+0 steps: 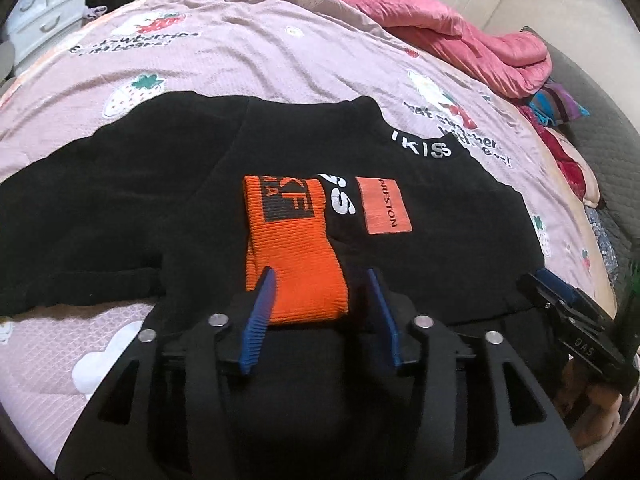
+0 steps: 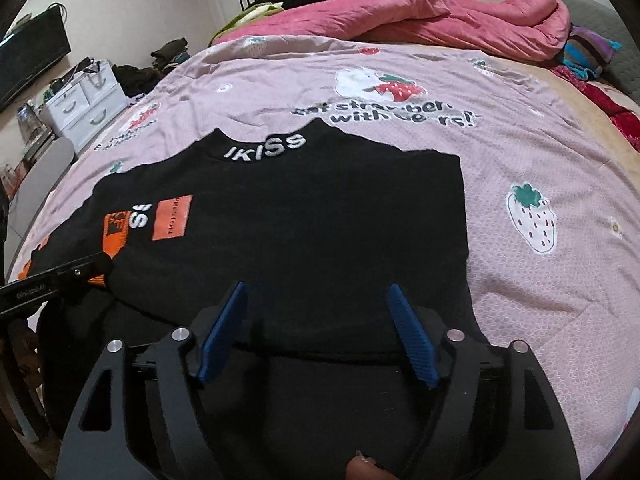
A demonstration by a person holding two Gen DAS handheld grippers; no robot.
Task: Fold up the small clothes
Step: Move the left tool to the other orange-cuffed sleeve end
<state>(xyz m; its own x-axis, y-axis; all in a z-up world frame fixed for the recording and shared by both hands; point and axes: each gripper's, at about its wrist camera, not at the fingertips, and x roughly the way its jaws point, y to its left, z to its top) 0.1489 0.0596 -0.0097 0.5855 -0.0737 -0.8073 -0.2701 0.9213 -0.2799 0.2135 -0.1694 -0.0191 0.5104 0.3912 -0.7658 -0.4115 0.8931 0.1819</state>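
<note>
A black sweatshirt (image 1: 440, 248) with a white "IKISS" collar and an orange "PRESTON" patch (image 1: 384, 207) lies flat on the bed; it also shows in the right wrist view (image 2: 312, 216). Its sleeve with the orange ribbed cuff (image 1: 296, 256) is folded across the chest. My left gripper (image 1: 322, 276) is open, its blue fingers straddling the cuff at the near hem. My right gripper (image 2: 318, 292) is open over the near hem of the sweatshirt's right half, touching nothing I can make out. The left gripper also shows at the left edge of the right wrist view (image 2: 80, 272).
The pink strawberry-print bedspread (image 2: 520, 152) surrounds the sweatshirt. A rolled pink quilt (image 2: 440, 16) and striped cloth (image 2: 588, 52) lie at the far side. White drawers (image 2: 84, 104) and a dark screen (image 2: 32, 60) stand at the left beyond the bed.
</note>
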